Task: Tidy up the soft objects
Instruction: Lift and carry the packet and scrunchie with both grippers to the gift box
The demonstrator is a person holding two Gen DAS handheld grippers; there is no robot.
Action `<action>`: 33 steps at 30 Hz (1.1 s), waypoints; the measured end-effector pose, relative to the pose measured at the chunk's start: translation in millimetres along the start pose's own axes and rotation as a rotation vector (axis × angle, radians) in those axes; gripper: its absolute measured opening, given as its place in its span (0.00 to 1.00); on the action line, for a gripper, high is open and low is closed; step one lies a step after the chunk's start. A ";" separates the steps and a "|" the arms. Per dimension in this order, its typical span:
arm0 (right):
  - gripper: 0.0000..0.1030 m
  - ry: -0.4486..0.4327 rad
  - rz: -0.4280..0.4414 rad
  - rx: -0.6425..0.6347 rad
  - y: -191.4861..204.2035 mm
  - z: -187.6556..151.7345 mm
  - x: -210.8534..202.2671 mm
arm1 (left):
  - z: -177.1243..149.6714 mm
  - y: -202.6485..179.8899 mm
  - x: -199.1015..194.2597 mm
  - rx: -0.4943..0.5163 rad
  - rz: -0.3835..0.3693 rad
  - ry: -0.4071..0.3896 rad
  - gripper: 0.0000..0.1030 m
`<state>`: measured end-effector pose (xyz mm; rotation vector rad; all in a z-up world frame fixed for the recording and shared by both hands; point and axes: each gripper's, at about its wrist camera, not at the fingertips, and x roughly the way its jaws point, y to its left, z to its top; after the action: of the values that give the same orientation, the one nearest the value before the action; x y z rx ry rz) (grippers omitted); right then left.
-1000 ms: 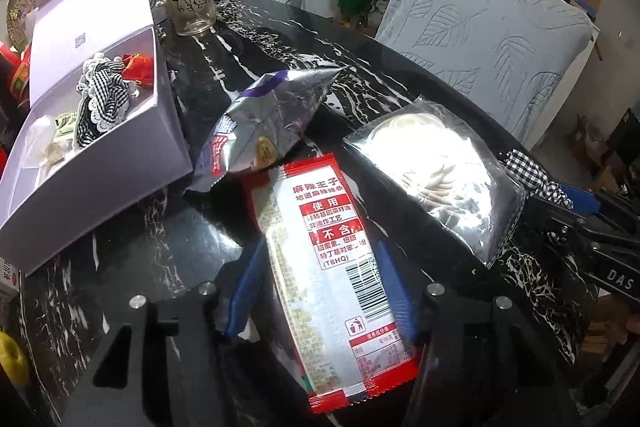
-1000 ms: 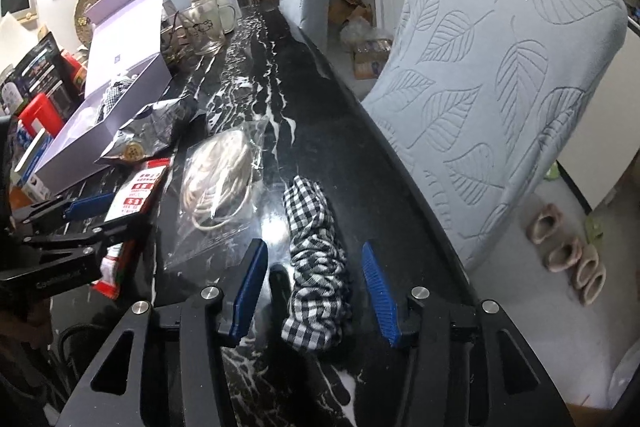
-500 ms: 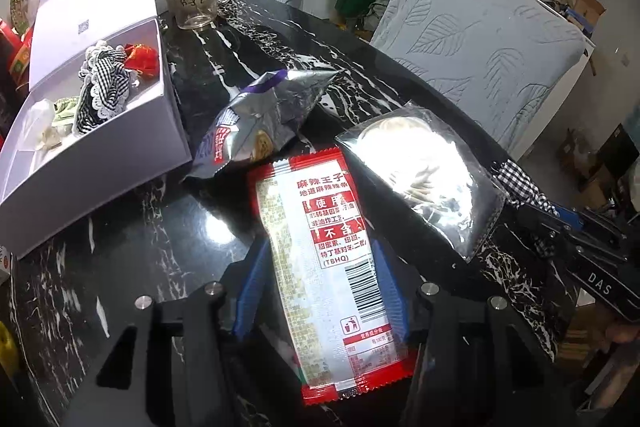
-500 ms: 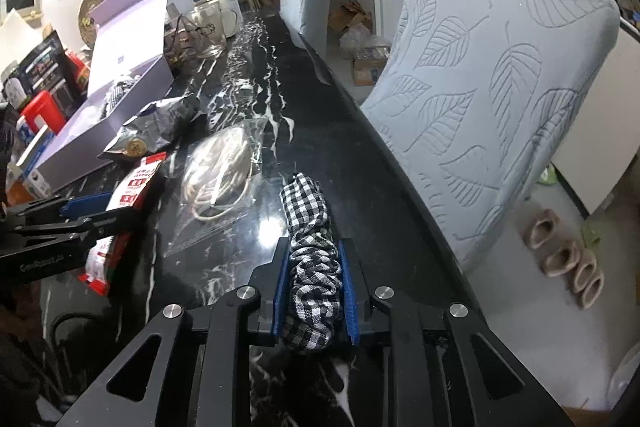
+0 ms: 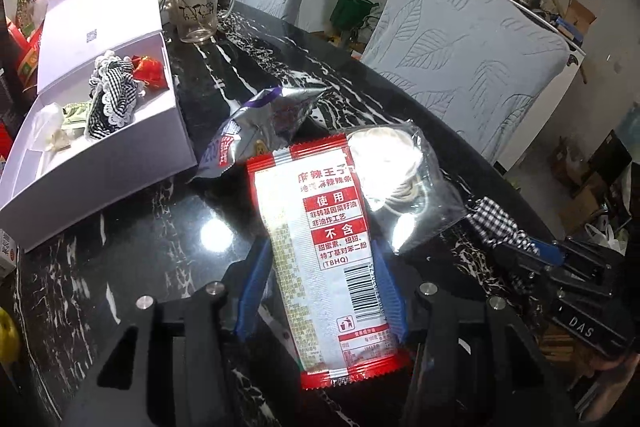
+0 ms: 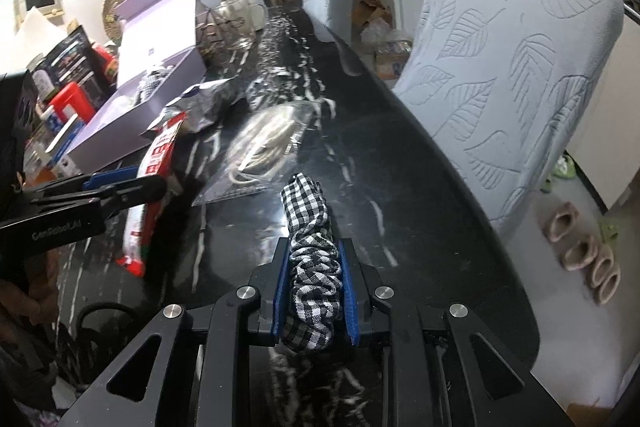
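1. Right wrist view, nearest first: my right gripper (image 6: pixel 314 291) is clamped on the black-and-white checked scrunchie (image 6: pixel 310 259); a second ago the blue pads stood apart on either side of it, and now they squeeze the bunched fabric between them, its far end sticking out ahead over the black marble table (image 6: pixel 400 195).

2. Left wrist view, nearest first: my left gripper (image 5: pixel 320 291) has the red-and-white spicy snack packet (image 5: pixel 320 251) between its pads; a second ago the packet lay flat with the pads wide of it, and now the pads sit against its edges and the packet looks raised, its top overlapping the packets behind; the right wrist view shows it hanging clear of the table.

3. So I judge both pick-ups done; what is left for these two is the carry and the drop.

4. Just beyond the snack packet lies the clear bag of coiled cord (image 5: pixel 396 179), and beside it to the left the crumpled silver snack bag (image 5: pixel 260 131); both rest on the table, waiting.

5. Farther off on the left stands the open lilac box (image 5: pixel 132 147), which already holds a checked lace-trimmed cloth (image 5: pixel 110 95) and a small red item (image 5: pixel 150 73); that I take as the destination.

6. Farthest back, a glass mug (image 5: pixel 198 13) stands near the box corner; I would steer my left load clear of it.
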<state>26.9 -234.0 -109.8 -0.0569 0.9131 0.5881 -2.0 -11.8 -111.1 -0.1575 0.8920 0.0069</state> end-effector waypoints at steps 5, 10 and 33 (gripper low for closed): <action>0.22 -0.008 0.019 -0.021 9.8 0.3 -1.9 | -3.1 1.7 -3.3 -0.004 -0.001 -0.007 0.49; 0.22 -0.024 0.017 -0.045 18.5 1.0 -8.0 | -3.9 6.1 -10.7 -0.018 -0.019 -0.024 0.49; 0.22 -0.172 0.177 -0.166 81.6 39.4 -39.8 | 11.0 36.3 -98.6 -0.041 0.012 -0.260 0.47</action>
<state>-3.9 -172.0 -39.1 -0.0740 0.7055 0.8207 -58.0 31.5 -32.7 -0.1849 0.6338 0.0555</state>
